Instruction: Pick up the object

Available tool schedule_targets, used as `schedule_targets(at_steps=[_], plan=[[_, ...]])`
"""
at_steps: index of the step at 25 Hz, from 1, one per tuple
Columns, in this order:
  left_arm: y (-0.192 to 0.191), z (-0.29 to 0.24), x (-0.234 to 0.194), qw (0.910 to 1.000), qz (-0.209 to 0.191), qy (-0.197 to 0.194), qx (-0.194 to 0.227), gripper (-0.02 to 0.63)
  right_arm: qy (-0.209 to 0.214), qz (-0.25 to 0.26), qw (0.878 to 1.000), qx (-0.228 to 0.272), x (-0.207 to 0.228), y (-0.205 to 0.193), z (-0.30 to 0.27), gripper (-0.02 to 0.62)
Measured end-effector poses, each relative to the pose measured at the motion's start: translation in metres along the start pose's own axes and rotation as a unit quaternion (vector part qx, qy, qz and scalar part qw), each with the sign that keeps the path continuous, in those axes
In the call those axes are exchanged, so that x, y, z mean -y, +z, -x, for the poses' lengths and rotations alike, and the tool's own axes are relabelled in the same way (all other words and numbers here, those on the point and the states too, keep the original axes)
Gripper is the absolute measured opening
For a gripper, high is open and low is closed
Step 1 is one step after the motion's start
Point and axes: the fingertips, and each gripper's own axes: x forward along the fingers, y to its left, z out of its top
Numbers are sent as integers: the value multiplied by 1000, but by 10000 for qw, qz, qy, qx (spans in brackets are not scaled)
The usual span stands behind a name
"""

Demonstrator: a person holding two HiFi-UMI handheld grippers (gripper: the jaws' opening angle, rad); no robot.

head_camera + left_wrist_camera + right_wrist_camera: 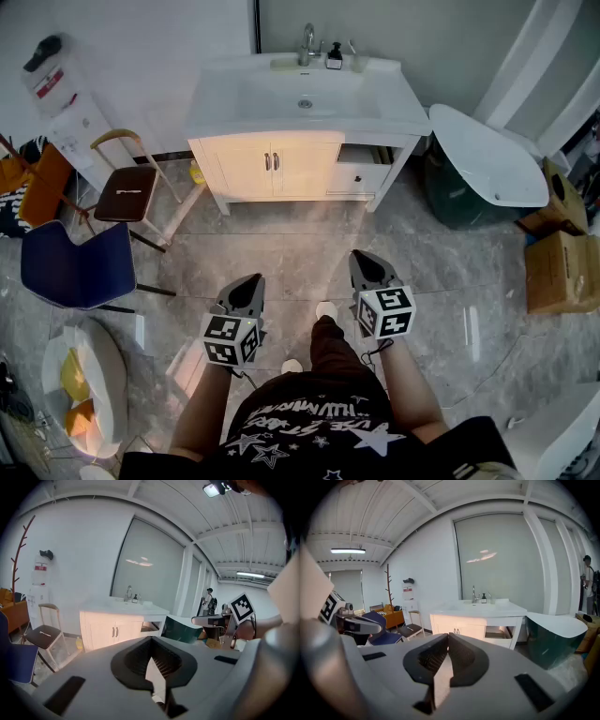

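Observation:
I stand on a grey tiled floor facing a white vanity [281, 164] with a sink basin [305, 98]. At the back of the basin are a faucet [307, 42], a small dark pump bottle [334, 58] and a pale flat item [284, 64]. My left gripper [251, 281] and right gripper [362, 258] are held side by side at waist height, well short of the vanity. Both point toward it. In the left gripper view the left gripper [151, 641] has its jaws closed together with nothing between them. The right gripper [447, 637] looks the same in its own view.
A brown chair [127, 192] and a blue chair [80, 267] stand at the left, with a water dispenser [66, 112] behind. A white-topped green tub [487, 155] and cardboard boxes [561, 272] are at the right. A yellow bottle [197, 173] sits beside the vanity.

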Motion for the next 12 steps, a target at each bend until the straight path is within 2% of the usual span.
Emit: schedule_targets(at_steps=[7,12], plan=[[0,13,-3,10000,31,36,26,15,-25,29,10000,16,-7,3,8,12],[-6,18,3,9996,-246,-80,-59,15,-7,179,9998,-13,-14,0,13,12]])
